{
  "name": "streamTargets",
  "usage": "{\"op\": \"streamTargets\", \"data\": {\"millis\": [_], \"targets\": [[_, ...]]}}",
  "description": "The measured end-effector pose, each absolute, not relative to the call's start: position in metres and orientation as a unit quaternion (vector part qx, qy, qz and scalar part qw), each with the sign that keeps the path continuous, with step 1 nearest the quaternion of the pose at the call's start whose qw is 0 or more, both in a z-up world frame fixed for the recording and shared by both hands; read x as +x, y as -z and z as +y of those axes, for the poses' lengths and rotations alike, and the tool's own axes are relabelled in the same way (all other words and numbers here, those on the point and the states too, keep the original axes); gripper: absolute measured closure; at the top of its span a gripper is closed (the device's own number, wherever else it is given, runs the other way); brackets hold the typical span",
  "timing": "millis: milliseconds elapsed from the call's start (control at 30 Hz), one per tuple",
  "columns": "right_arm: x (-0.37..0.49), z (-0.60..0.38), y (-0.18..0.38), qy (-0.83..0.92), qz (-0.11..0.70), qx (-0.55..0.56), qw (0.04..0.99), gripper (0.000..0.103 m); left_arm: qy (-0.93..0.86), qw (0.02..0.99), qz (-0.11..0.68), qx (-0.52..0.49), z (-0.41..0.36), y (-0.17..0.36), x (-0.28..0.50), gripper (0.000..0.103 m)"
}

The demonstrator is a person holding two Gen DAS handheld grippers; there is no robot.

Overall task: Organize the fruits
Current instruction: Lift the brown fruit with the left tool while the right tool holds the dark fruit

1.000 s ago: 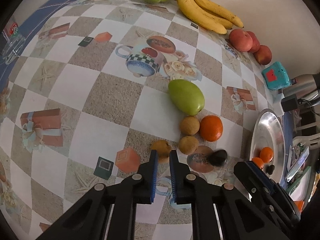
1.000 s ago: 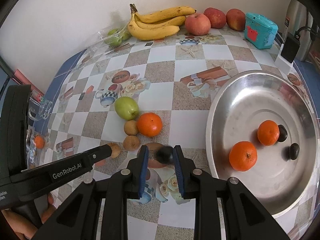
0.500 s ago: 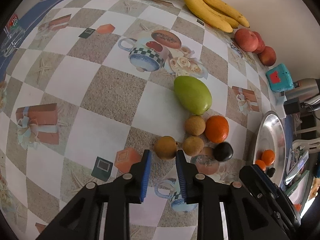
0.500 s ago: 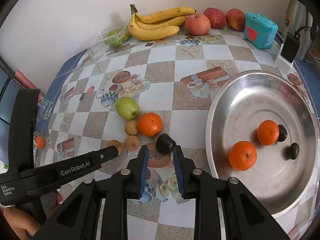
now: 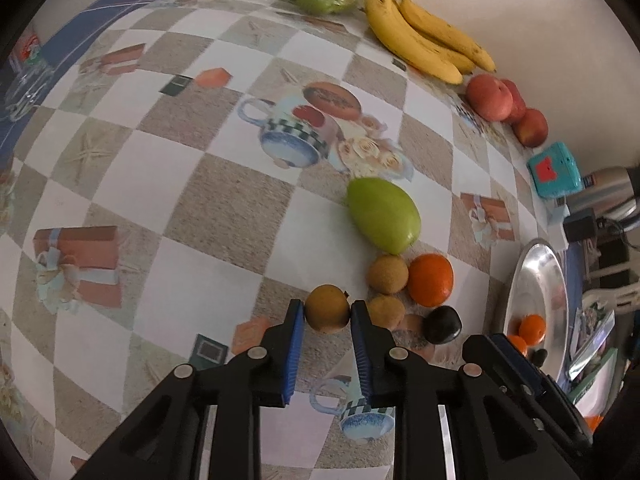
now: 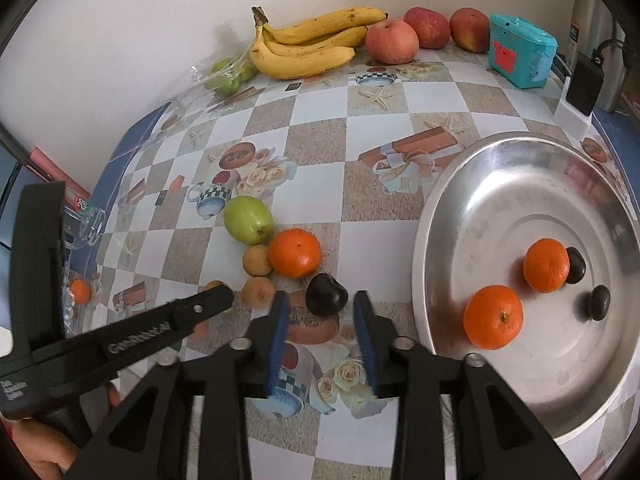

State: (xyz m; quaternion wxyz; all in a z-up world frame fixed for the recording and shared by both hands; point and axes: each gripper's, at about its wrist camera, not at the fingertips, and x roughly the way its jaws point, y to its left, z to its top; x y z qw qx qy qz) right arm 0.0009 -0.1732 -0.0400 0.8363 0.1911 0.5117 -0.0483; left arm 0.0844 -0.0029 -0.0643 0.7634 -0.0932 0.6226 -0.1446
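My left gripper (image 5: 327, 306) is closing its jaws on a small round brown fruit (image 5: 327, 312) on the checkered tablecloth, and both blue pads touch its sides. Beside it lie two more brown fruits (image 5: 388, 274), an orange (image 5: 431, 280) and a green mango (image 5: 383, 216). My right gripper (image 6: 321, 296) is opening. A dark plum (image 6: 326, 300) rests on the cloth between its fingertips, with a gap on each side. To the right stands a steel plate (image 6: 500, 168) with two oranges (image 6: 493, 317) and two dark plums (image 6: 598, 302).
Along the back wall lie bananas (image 6: 312, 46), three apples (image 6: 392, 42), a teal box (image 6: 520, 50) and a plastic bag of green fruit (image 6: 226, 78). A black charger (image 6: 582, 88) stands at the back right. A glass (image 6: 82, 224) sits near the left table edge.
The left jaws, shut a second ago, parted and came around the brown fruit. The right jaws, shut on the dark plum before, have spread away from it.
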Motion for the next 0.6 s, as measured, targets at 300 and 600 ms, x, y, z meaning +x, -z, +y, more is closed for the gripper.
{"op": "streamTargets", "data": {"millis": [300, 600], "targets": [[0.010, -0.168, 0.053, 0.046, 0.527, 0.171, 0.831, 0.065, 0.128, 0.770, 0.615, -0.109, 0.009, 0.054, 0.086, 0.077], [0.017, -0.159, 0.066, 0.045, 0.547, 0.149, 0.822, 0.065, 0.128, 0.765, 0.621, -0.112, 0.008, 0.056, 0.085, 0.077]]}}
